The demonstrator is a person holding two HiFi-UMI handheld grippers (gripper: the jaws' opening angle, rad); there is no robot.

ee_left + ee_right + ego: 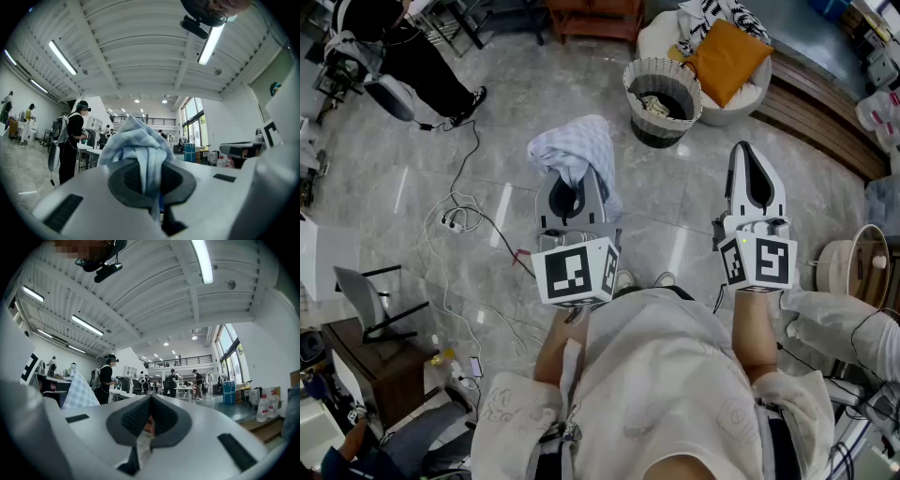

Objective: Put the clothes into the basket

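A light blue-and-white checked cloth (578, 148) is bunched over the tips of my left gripper (578, 185), which is shut on it and held level in mid-air. In the left gripper view the cloth (136, 145) rises out of the closed pads. My right gripper (748, 155) is level beside it, shut with nothing in it; its pads meet in the right gripper view (150, 403), where the checked cloth (79, 392) shows at the left. Ahead on the floor stands the striped woven basket (635, 82), with some clothes lying inside.
Behind the basket is a white round seat (741, 105) with an orange cushion (727, 58) and a black-and-white cloth. Cables (464, 220) trail on the marble floor at left. A person (412, 56) stands far left, a chair (366, 295) near left, a wooden step (825, 117) at right.
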